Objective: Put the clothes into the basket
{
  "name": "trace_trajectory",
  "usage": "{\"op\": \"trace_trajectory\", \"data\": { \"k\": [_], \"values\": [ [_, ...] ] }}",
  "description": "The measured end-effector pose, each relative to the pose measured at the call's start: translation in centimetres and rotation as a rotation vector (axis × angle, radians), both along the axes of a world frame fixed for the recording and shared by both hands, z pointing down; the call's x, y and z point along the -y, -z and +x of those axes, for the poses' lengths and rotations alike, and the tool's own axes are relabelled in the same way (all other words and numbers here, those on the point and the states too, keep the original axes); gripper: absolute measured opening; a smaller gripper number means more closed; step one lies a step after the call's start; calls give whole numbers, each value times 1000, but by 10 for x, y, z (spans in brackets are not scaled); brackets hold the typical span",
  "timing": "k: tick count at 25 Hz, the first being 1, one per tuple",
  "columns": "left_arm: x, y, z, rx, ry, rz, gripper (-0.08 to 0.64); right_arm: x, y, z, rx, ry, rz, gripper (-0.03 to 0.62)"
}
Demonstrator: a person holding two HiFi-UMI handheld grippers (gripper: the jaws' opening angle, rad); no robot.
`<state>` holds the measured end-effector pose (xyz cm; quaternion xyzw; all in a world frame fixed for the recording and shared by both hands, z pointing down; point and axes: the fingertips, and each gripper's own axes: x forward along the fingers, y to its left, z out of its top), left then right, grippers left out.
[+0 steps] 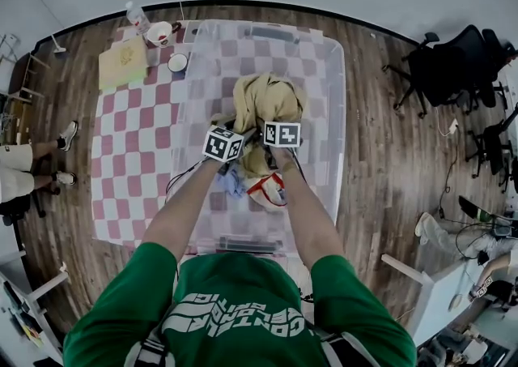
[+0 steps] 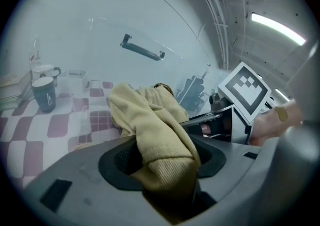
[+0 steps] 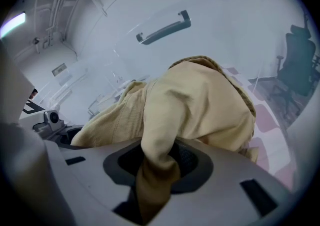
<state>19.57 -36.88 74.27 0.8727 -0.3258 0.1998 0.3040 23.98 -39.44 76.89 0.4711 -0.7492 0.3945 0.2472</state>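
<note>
A tan garment (image 1: 267, 100) hangs bunched over the clear plastic basket (image 1: 340, 114), which stands on the checked table. My left gripper (image 1: 234, 129) is shut on one fold of it, and the cloth (image 2: 150, 120) runs down between the jaws of that gripper (image 2: 165, 170). Close beside it, my right gripper (image 1: 275, 120) is shut on another fold; the tan cloth (image 3: 200, 105) drapes over that gripper (image 3: 157, 165) and is pinched in it. A red-and-white item (image 1: 267, 189) and a blue item (image 1: 232, 181) lie inside the basket under my hands.
On the pink checked tablecloth (image 1: 129, 155), left of the basket, stand two mugs (image 2: 44, 93), a bottle (image 1: 136, 15), a bowl (image 1: 177, 62) and a yellow board (image 1: 121, 61). Someone's legs (image 1: 32, 167) are at the far left. Office chairs (image 1: 453, 57) stand at the right.
</note>
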Motion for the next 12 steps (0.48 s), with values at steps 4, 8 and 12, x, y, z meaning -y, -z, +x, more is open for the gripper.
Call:
{"op": "trace_trajectory", "data": {
  "k": [4, 8, 12],
  "values": [
    [-2, -16, -4, 19, 12, -32, 236, -3, -13, 0, -27, 16, -7, 120],
    [-1, -18, -6, 28, 11, -33, 235, -1, -15, -2, -29, 16, -4, 120],
    [-2, -11, -9, 49, 11, -10, 235, -4, -6, -3, 35, 10, 12, 135]
  ]
}}
